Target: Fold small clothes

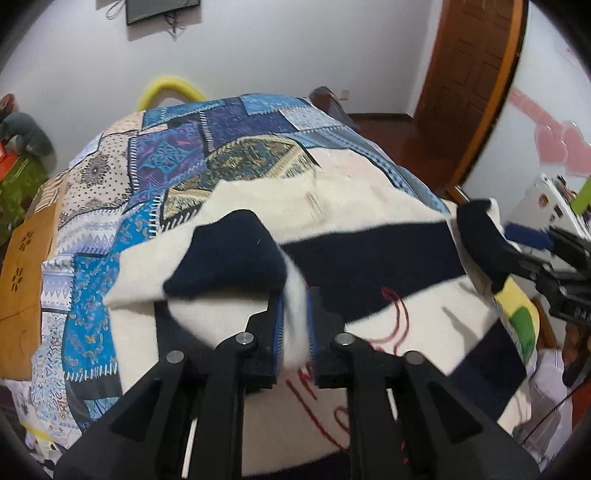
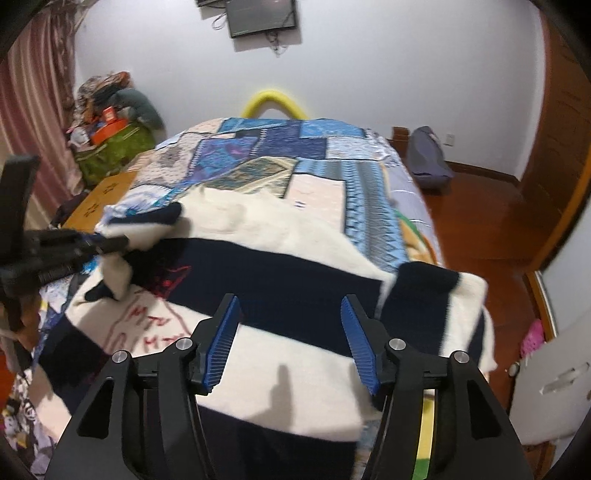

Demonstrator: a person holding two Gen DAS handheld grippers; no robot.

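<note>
Patchwork bedspread (image 2: 317,177) under striped sweater (image 2: 295,288); red lettering (image 2: 155,325) blurred, unreadable.

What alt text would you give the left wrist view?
The left gripper is shut on a bunched fold of the cream-and-navy striped sweater, which lies spread over a blue patchwork bedspread. The right gripper shows at the frame's right edge, by the sweater's folded sleeve.

Likely a home bedroom: quilted bed (image 2: 314,155), wall television (image 2: 262,16).
</note>
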